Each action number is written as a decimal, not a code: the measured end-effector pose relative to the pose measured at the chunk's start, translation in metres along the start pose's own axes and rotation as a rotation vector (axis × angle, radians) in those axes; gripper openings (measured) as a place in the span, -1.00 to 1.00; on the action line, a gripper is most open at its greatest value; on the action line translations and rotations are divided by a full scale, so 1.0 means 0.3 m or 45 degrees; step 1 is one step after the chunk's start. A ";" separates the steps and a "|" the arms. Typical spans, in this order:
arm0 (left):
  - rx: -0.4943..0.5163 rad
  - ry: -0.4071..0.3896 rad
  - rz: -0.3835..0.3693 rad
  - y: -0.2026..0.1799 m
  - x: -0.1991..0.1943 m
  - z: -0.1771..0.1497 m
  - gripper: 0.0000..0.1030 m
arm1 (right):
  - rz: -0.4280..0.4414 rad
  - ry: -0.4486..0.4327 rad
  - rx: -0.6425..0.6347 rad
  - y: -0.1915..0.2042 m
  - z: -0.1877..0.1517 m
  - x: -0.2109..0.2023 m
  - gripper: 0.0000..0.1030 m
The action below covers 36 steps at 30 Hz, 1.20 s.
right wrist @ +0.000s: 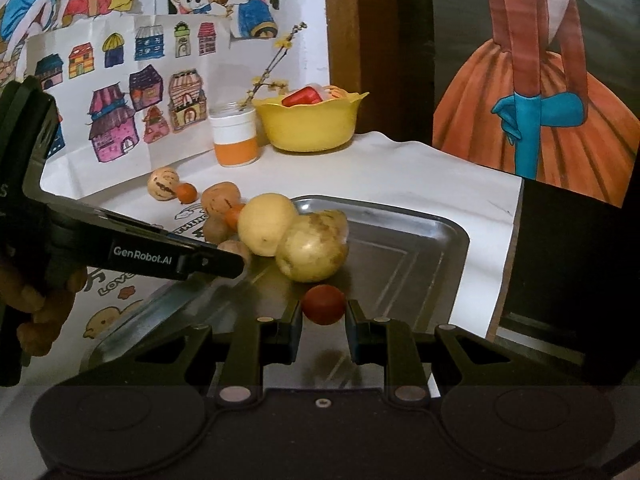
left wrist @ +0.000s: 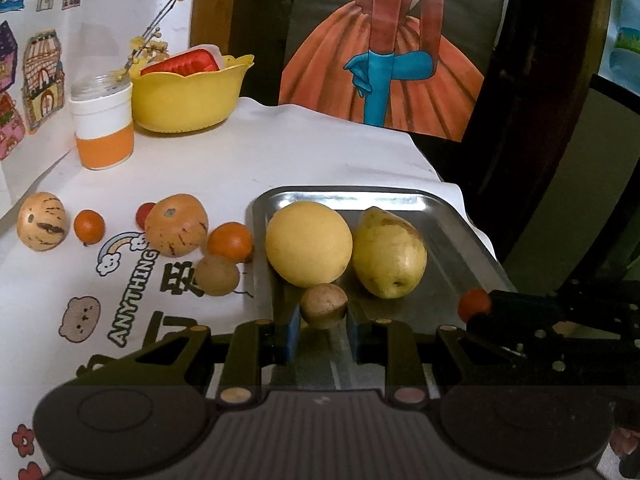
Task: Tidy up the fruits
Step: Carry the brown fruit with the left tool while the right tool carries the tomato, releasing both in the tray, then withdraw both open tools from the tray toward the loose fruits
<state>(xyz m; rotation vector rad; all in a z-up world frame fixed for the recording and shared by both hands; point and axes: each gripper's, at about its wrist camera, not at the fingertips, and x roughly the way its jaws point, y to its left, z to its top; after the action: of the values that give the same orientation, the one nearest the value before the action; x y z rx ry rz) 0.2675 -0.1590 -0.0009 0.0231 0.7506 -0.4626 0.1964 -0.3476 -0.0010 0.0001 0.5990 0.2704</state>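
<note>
A steel tray (left wrist: 444, 220) holds a round yellow fruit (left wrist: 308, 244) and a yellow pear (left wrist: 390, 254). My left gripper (left wrist: 323, 322) is shut on a small brown fruit (left wrist: 323, 305) over the tray's near left corner. My right gripper (right wrist: 323, 314) is shut on a small red fruit (right wrist: 323, 304) held above the tray (right wrist: 420, 256); the left wrist view shows that red fruit (left wrist: 474, 304) at the tray's right. On the cloth left of the tray lie two striped fruits (left wrist: 42, 220) (left wrist: 176, 224), two oranges (left wrist: 89, 227) (left wrist: 230, 242), another brown fruit (left wrist: 217, 276) and a half-hidden red one (left wrist: 144, 213).
At the back stand a yellow bowl (left wrist: 188, 96) with a red item in it and an orange-and-white jar (left wrist: 103, 128) with a flowering twig. Drawings cover the wall on the left. The table ends just right of the tray, beside dark furniture (left wrist: 532, 120). A hand (right wrist: 36, 312) holds the left gripper.
</note>
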 end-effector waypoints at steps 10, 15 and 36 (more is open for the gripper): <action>0.006 0.019 -0.007 -0.015 0.022 -0.001 -0.47 | 0.004 0.003 0.026 -0.016 -0.009 0.014 -0.50; 0.006 0.023 -0.001 -0.017 0.022 -0.002 -0.46 | 0.001 -0.006 0.030 -0.015 -0.015 0.002 -0.49; -0.041 -0.129 0.123 0.015 -0.152 0.016 0.99 | -0.041 -0.135 0.073 0.014 -0.018 -0.145 0.99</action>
<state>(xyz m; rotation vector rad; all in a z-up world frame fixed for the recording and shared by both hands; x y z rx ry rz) 0.2433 -0.1377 0.0323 0.0057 0.6543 -0.3568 0.1580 -0.3550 0.0191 0.0594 0.5009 0.2204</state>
